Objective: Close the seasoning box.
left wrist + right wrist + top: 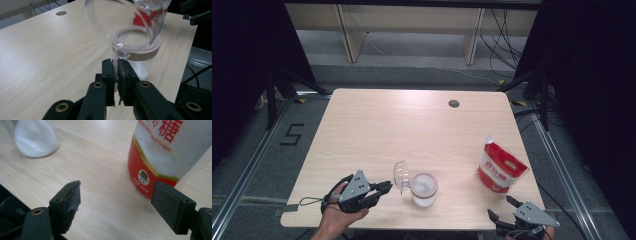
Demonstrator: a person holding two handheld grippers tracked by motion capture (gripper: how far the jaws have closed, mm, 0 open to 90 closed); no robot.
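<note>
A clear jar (424, 189) with white grains in it stands on the bench (377, 130) at lower centre of the high view. Its hinged lid (401, 176) is flipped open and stands up on the jar's left side. The left gripper (384, 188) lies at lower left of that frame, pointing right at the jar. In the left gripper view its fingers (109, 75) are nearly together just below the lid's hinge tab (121, 53); they seem to pinch a thin clear strip there, though this is hard to make out. The right gripper (501, 209) sits at lower right, fingers spread wide with nothing between them, near a red and white sugar bag (500, 169).
</note>
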